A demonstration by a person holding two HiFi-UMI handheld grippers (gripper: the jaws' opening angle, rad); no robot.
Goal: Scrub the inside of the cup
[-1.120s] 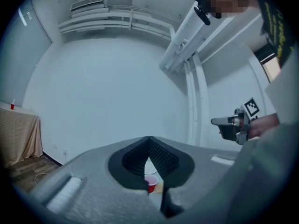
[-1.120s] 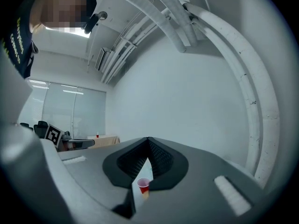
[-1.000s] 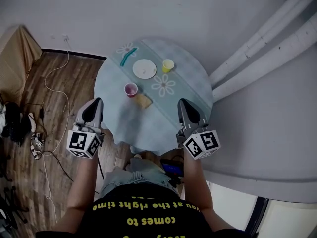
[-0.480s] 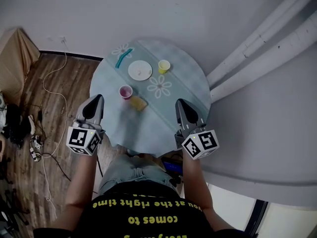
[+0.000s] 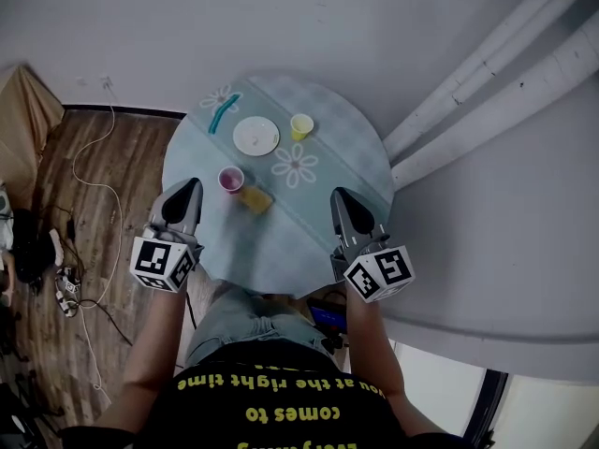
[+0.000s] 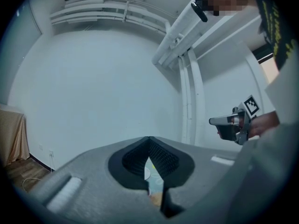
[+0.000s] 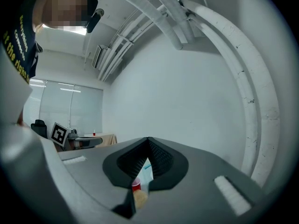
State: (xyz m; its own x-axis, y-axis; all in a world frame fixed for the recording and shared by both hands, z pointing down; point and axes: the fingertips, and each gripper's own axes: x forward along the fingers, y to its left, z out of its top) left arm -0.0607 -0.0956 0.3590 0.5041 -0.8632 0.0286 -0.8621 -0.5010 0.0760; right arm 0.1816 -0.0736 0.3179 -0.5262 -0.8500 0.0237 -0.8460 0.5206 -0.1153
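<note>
**Scrubbing not begun; cup stands untouched**

The round pale-blue desk with daisy print (image 5: 281, 241) carries everything. The flat white round plate (image 5: 255, 136) on its far half serves as the marker here.

The left gripper (image 5: 189, 185) and the right gripper (image 5: 340, 195) hover well nearer than the plate, one to each side of it. Each has its jaws pressed together on nothing.

A teal curved brush (image 5: 219, 116) lies just left of the plate. A tan block sponge (image 5: 254, 198) sits nearer than the plate. The small pink plastic cup (image 5: 230, 180), probably the one to scrub, stands near-left of the plate. A small yellow cup (image 5: 300, 125) stands just right of it.

By my reading nothing is done. Taking up a scrubber, steadying the cup and working its inside all remain.

The pink cup is upright with its mouth open upward, so its long axis runs vertical.
</note>
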